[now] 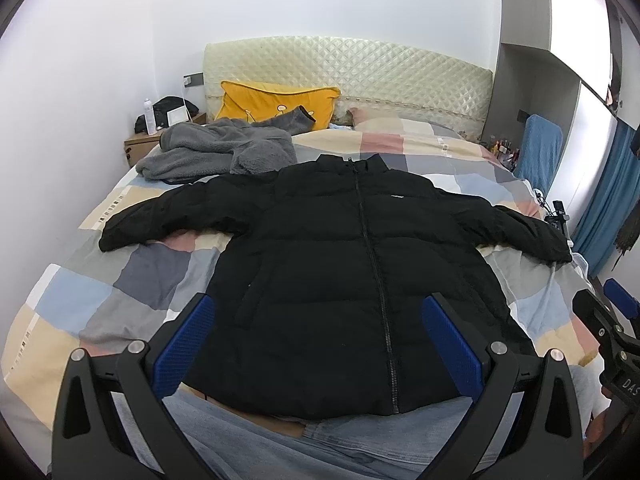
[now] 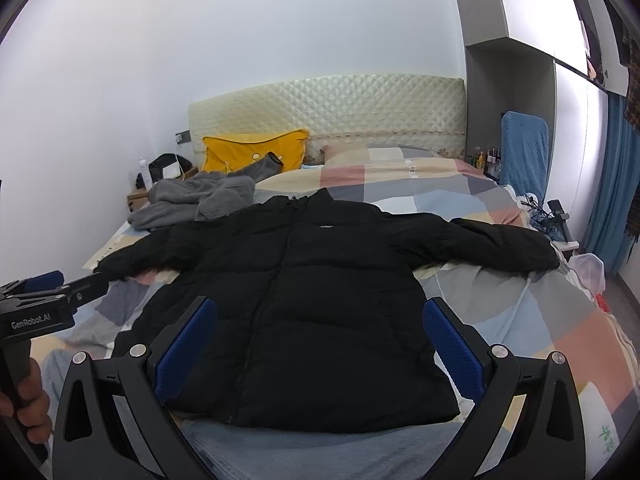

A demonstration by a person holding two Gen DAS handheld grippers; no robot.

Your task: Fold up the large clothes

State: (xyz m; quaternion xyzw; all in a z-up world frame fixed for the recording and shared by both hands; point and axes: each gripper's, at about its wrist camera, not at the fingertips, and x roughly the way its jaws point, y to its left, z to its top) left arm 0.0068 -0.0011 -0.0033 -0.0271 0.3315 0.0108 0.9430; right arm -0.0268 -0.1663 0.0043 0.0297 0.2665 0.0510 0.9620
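Note:
A black puffer jacket lies flat and zipped on the bed, front up, collar toward the headboard, both sleeves spread out sideways. It also shows in the right wrist view. My left gripper is open and empty, held above the jacket's hem near the foot of the bed. My right gripper is open and empty, also above the hem, further right. The right gripper shows at the right edge of the left wrist view. The left gripper shows at the left edge of the right wrist view.
A patchwork quilt covers the bed. A grey fleece garment and a yellow pillow lie near the quilted headboard. A nightstand stands at the far left. A blue-covered chair and a wardrobe stand at the right.

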